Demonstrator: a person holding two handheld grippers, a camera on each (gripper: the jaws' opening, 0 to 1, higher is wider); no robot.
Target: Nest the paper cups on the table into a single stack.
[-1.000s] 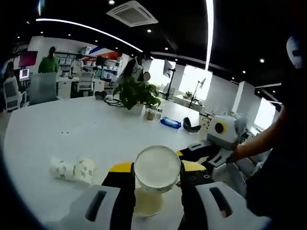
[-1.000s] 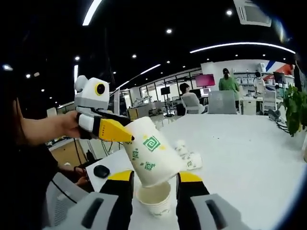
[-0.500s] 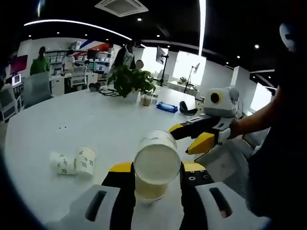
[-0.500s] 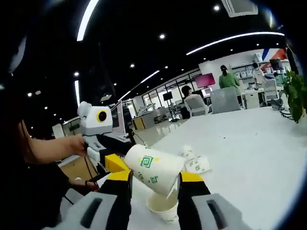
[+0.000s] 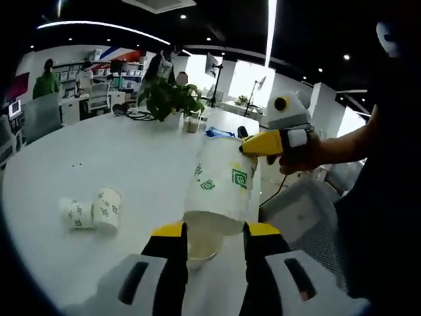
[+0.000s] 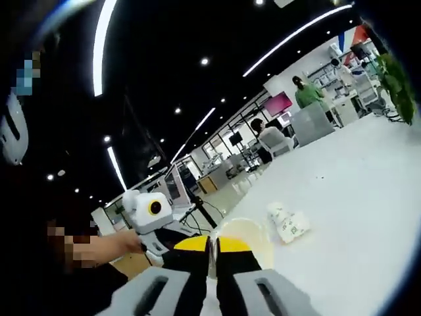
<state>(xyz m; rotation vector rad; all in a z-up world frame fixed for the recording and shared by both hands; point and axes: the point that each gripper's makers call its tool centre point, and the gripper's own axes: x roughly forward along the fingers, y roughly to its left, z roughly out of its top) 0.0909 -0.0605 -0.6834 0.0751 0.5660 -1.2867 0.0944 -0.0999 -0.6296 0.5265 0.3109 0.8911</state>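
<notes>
The right hand-held gripper (image 5: 253,143) comes into the left gripper view at about two o'clock, its yellow jaws pinched on the rim of a printed paper cup (image 5: 220,187), which it holds nearly upright, mouth down toward the viewer. In the right gripper view the same right hand-held gripper (image 6: 212,247) has its jaws pressed almost together on the cup's thin wall, with the cup mouth (image 6: 247,240) showing pale just past them.

The left hand-held gripper (image 5: 214,232) rises from six o'clock with its jaws apart; a second, lower cup (image 5: 200,247) sits between them on the surface (image 5: 105,164), directly under the held cup. Whether the jaws actually press on that lower cup I cannot tell. The left hand-held gripper (image 6: 161,230) also enters the right gripper view at about eight o'clock, held by a person's hand.

At nine o'clock in the left gripper view, well apart from the grippers, two more cups (image 5: 89,210) lie on their sides, touching; they appear in the right gripper view as lying cups (image 6: 289,224) at about three o'clock.

Count: four cups in all, one held, one beneath it, two lying. By my judgement the task is at its first nesting: the held cup is not yet seated in the lower one, and the two lying cups remain.

A potted plant (image 5: 168,99) stands far across the surface at eleven o'clock.
</notes>
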